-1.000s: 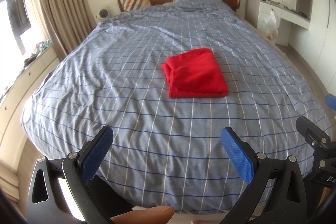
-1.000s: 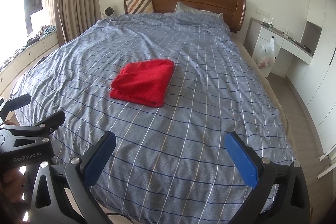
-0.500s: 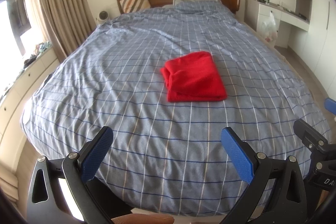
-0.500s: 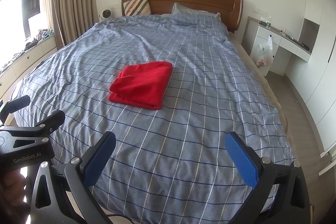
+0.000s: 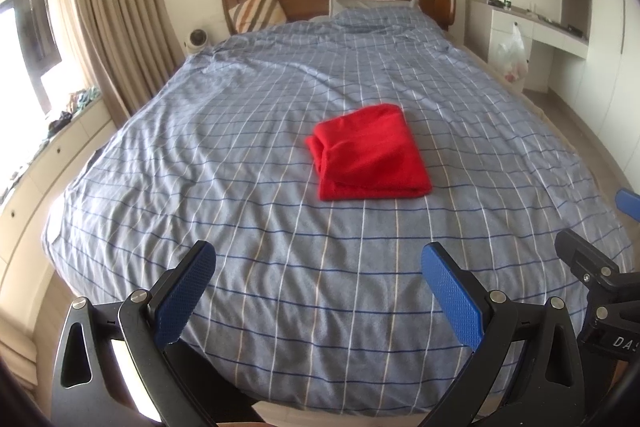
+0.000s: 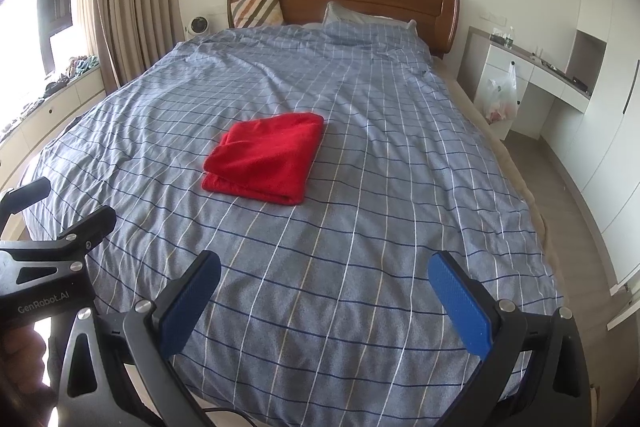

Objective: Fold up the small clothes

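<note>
Both views drawn slightly back from the bed since a second ago, left gripper (image 5: 318,283) spread wide and empty, folded red fleece garment (image 5: 370,153) mid-bed on blue checked duvet (image 5: 240,155), right gripper (image 6: 324,291) likewise spread, empty.

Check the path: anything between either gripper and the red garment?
Nothing visible. Only bare checked duvet lies between the open left gripper, the open right gripper and the folded red garment.

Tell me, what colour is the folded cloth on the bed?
The cloth is bright red. The right wrist view shows it best.
</note>
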The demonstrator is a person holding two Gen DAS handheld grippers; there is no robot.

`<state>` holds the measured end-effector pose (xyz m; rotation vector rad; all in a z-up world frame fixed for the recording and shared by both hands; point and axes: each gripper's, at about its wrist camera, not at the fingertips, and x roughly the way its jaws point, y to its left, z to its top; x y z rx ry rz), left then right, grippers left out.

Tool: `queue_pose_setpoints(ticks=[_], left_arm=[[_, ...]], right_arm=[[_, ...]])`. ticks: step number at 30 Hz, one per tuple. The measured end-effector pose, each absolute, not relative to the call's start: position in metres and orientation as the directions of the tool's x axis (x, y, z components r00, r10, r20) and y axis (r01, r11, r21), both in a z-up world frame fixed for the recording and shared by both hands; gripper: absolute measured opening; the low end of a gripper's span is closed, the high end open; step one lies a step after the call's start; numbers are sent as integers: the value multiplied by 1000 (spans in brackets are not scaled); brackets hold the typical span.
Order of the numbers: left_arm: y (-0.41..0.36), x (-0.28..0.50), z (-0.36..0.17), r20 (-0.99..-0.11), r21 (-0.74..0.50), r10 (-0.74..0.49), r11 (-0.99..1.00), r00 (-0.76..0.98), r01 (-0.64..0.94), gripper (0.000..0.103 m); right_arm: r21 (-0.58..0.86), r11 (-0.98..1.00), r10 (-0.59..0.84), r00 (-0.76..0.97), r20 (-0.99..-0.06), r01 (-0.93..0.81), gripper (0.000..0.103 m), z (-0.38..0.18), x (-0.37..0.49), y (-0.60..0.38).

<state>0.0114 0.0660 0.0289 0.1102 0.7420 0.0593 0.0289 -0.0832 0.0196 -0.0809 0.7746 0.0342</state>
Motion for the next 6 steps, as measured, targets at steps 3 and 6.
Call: queue_pose_setpoints(ticks=[3,6], left_arm=[[65,11,29,-670,129,99,992,736,-17,103],[65,11,29,-666,135,102,991,739,-15,103]], right_arm=[[-61,996,1,715,-699,-61,102,20,29,-83],[-60,996,1,715,-699,-60,102,20,29,-84]])
